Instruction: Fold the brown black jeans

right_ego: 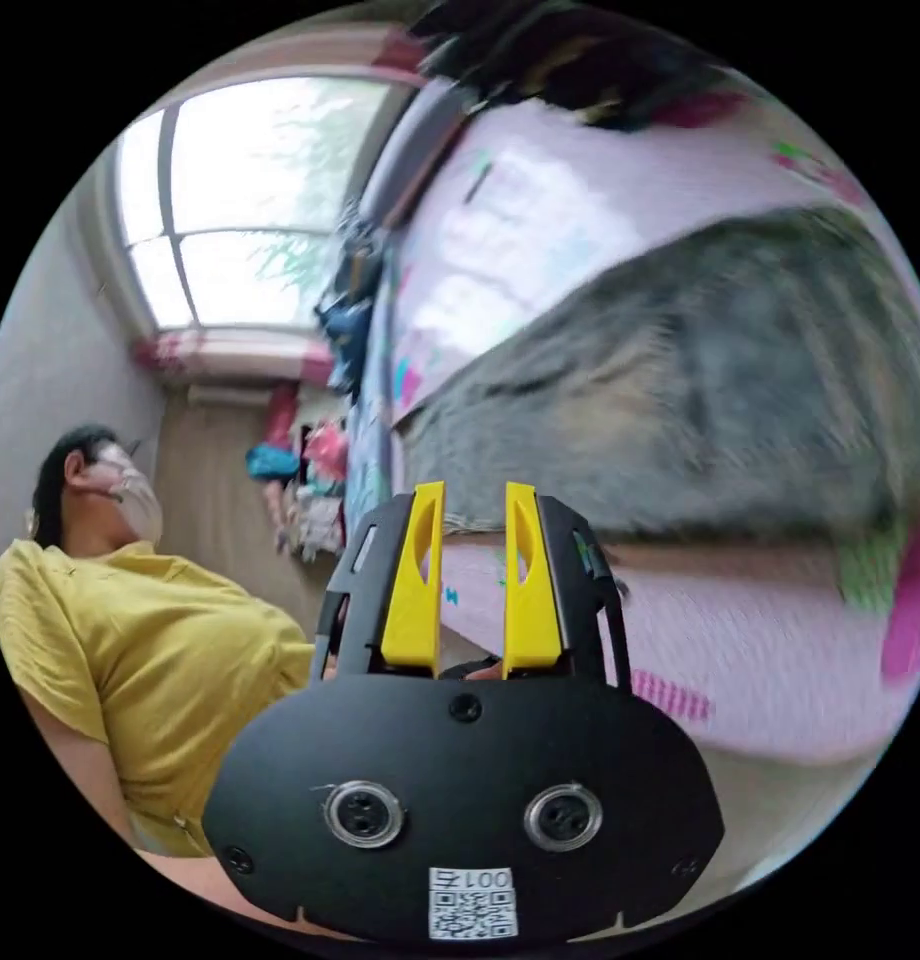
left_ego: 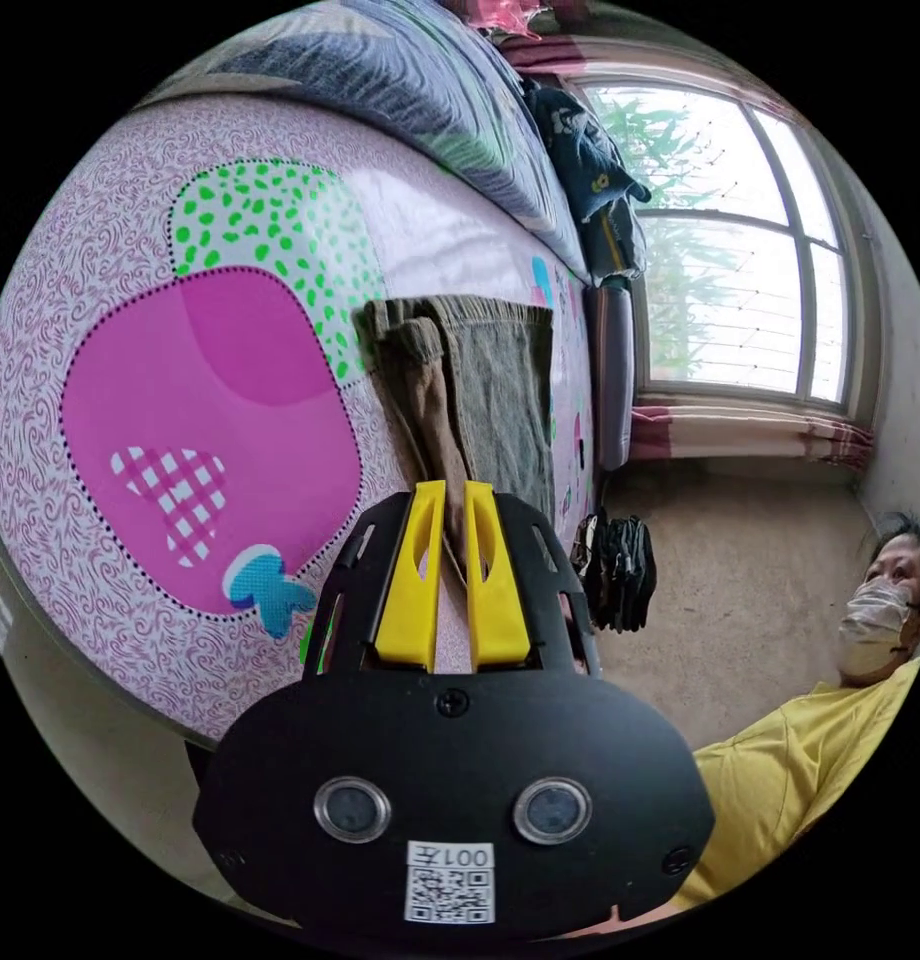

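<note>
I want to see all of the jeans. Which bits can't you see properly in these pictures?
- Jeans, left gripper view: the near end is hidden behind the left gripper; whether the jaws pinch cloth is unclear.
- Jeans, right gripper view: motion blur smears seams and folds, and the picture's edge cuts off one end.
- Right gripper: jaws apart, holding nothing.

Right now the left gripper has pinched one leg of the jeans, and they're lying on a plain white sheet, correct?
Not quite: the sheet is not plain white. The left gripper view shows it pink and patterned, with a big magenta shape and green dots. The rest holds: the left gripper appears pinched on a leg of the jeans.
</note>
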A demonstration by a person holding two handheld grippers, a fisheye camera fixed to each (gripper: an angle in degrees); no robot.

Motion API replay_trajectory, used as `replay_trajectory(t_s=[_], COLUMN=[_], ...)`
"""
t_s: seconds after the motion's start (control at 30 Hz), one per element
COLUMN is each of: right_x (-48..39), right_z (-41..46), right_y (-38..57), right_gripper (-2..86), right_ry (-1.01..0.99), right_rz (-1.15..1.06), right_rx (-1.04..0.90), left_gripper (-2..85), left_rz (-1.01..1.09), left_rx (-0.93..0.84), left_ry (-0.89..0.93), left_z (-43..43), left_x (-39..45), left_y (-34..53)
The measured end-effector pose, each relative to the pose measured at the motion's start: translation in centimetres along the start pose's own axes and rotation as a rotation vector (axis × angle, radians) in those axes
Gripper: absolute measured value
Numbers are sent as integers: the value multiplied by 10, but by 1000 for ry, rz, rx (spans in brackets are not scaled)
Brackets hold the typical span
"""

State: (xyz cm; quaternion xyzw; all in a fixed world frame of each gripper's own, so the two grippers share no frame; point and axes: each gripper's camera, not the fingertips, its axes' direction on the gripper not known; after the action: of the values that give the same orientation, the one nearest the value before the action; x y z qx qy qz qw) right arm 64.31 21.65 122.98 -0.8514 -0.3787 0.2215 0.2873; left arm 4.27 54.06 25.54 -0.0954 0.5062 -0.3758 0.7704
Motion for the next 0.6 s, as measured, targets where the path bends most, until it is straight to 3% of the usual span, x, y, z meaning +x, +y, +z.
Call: replay_trajectory(t_s=[0.23,0.6], right_x=[-56,-115], right_z=[206,473], right_y=[-161,-233], right_gripper=[109,123], right_ry=[-69,50], right_rz=[-585,-991], right_rx=[-416,-861], left_gripper=[2,4], left_rz=[-39,-29], left_rx=[101,89], left_ry=[4,4], left_z=[-30,-36], left_x=[-13,-25], left_y=[-7,5])
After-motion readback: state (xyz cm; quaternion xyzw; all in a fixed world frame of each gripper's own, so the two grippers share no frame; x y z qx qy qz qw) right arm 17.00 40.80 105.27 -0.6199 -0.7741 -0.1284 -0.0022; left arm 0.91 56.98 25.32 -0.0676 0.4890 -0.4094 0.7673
